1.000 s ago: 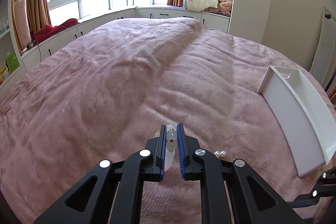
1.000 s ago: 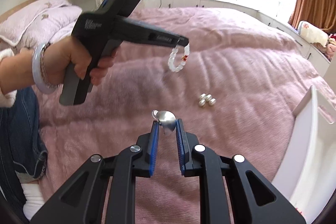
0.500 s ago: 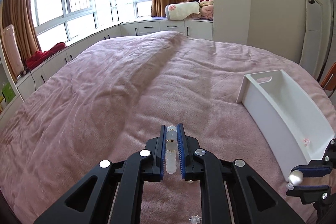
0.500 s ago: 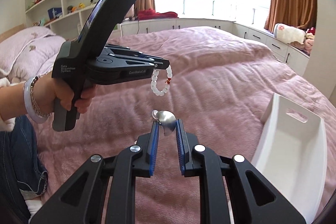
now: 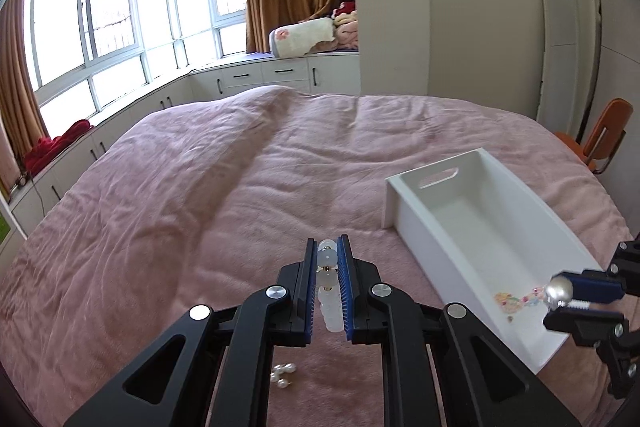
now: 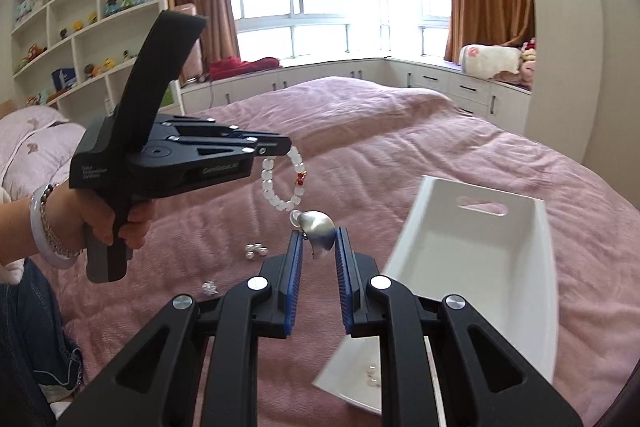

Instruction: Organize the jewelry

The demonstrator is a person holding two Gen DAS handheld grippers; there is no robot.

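My left gripper (image 5: 328,250) is shut on a white bead bracelet (image 5: 329,283). In the right wrist view that left gripper (image 6: 276,149) is held by a hand, and the bracelet (image 6: 266,183) hangs from its tip as a loop with a red charm. My right gripper (image 6: 319,238) is shut on a silver shell-shaped piece (image 6: 318,227), just left of the white tray (image 6: 404,251). From the left wrist view the right gripper (image 5: 560,301) hovers over the tray's (image 5: 416,227) near end. A colourful bead piece (image 5: 516,299) lies inside the tray.
A cluster of pearls (image 6: 255,251) and a small crystal piece (image 6: 209,287) lie on the pink bedspread (image 5: 200,207). An orange chair (image 5: 600,143) stands beyond the bed's right side. Shelves (image 6: 80,7) and a pillow (image 6: 28,147) are at the left.
Both grippers have risen and swung toward the white tray, whose inside now shows. The bracelet and the silver piece stay gripped as before.
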